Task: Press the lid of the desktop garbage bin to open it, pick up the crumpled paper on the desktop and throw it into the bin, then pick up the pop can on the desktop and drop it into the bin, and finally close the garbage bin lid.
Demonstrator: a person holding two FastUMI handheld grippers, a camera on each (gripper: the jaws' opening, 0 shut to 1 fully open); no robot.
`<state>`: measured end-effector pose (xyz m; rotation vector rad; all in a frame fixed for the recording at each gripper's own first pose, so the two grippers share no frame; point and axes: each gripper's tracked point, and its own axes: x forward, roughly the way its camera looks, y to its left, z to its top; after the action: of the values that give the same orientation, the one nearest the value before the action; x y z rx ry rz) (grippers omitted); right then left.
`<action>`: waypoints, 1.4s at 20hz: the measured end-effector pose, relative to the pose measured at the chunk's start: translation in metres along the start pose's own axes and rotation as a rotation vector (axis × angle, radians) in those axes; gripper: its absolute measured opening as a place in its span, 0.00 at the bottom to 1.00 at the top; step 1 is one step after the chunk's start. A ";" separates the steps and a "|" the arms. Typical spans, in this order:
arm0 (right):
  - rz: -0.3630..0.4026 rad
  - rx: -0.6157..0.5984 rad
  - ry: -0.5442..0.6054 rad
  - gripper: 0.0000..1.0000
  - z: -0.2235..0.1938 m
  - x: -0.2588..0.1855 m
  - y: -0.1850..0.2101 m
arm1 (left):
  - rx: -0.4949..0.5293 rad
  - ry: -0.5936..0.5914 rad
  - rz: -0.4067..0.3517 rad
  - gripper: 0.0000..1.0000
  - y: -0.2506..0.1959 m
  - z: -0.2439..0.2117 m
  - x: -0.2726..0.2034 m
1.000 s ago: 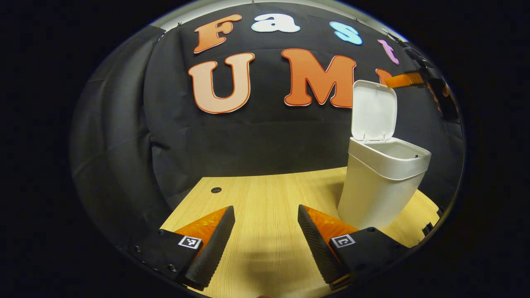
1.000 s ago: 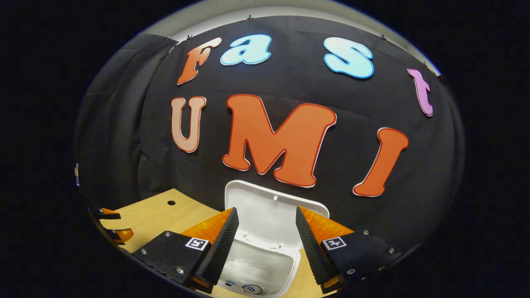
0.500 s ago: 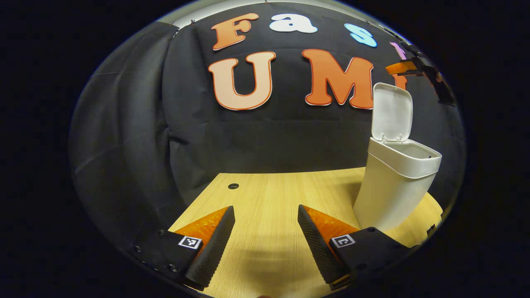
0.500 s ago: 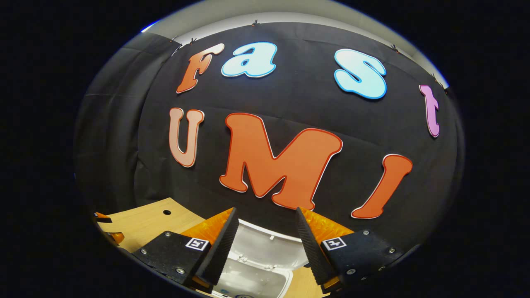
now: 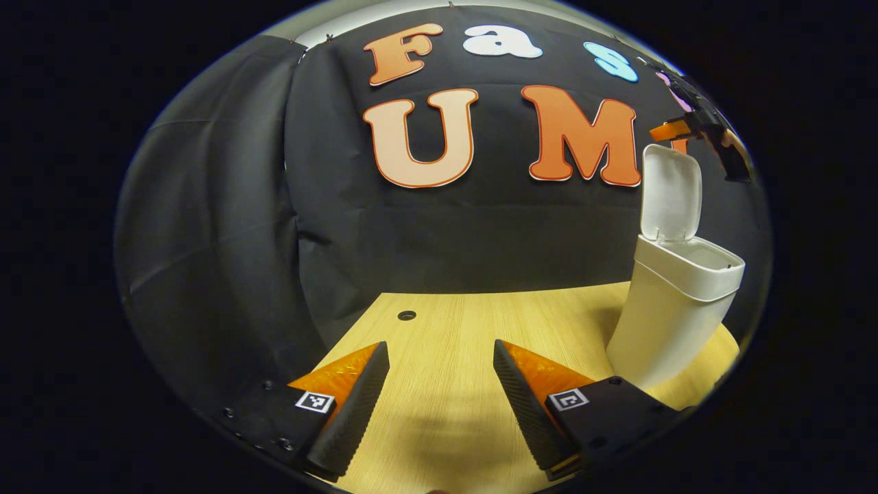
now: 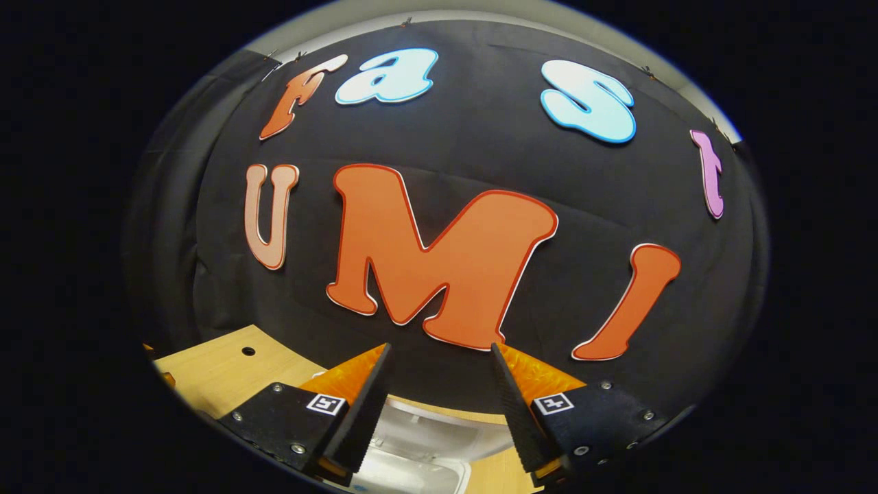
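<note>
Bin [image 5: 675,302], far right on the desk [image 5: 453,357], lid [image 5: 672,193] upright: my right tongs [image 6: 439,412] wide and empty above it, left tongs [image 5: 439,405] wide; I should press the lid down squarely.

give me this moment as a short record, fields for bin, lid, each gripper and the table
bin: white garbage bin standing upright on the table, toward its right end in the left gripper view
lid: lid raised, bin mouth open
left gripper: left gripper open, nothing between its fingers, low over the table
right gripper: right gripper open, holding nothing, above the bin's lid
table: light wooden table with a small round hole near its back edge
</note>
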<state>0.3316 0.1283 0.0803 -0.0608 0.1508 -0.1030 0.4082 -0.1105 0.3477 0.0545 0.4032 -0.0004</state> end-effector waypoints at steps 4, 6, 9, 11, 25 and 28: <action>0.004 0.008 0.004 0.84 -0.008 -0.001 0.008 | 0.002 0.003 0.005 0.98 0.006 -0.001 0.004; 0.007 0.029 0.007 0.82 -0.010 -0.005 0.011 | 0.000 0.004 -0.001 0.98 0.006 -0.001 0.005; 0.021 0.074 0.022 0.81 -0.018 -0.018 0.013 | 0.001 0.003 -0.017 0.98 0.001 -0.001 0.005; 0.029 0.097 0.032 0.81 -0.024 -0.029 0.017 | 0.007 0.000 -0.031 1.00 -0.002 0.000 0.007; 0.041 0.141 0.136 0.81 -0.092 -0.100 0.047 | 0.064 -0.013 -0.191 0.98 -0.037 0.003 0.017; 0.049 0.151 0.184 0.81 -0.113 -0.110 0.056 | 0.067 -0.010 -0.210 0.97 -0.046 0.001 0.015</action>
<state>0.2111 0.1896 -0.0193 0.1039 0.3273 -0.0704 0.4219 -0.1565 0.3403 0.0777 0.3970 -0.2212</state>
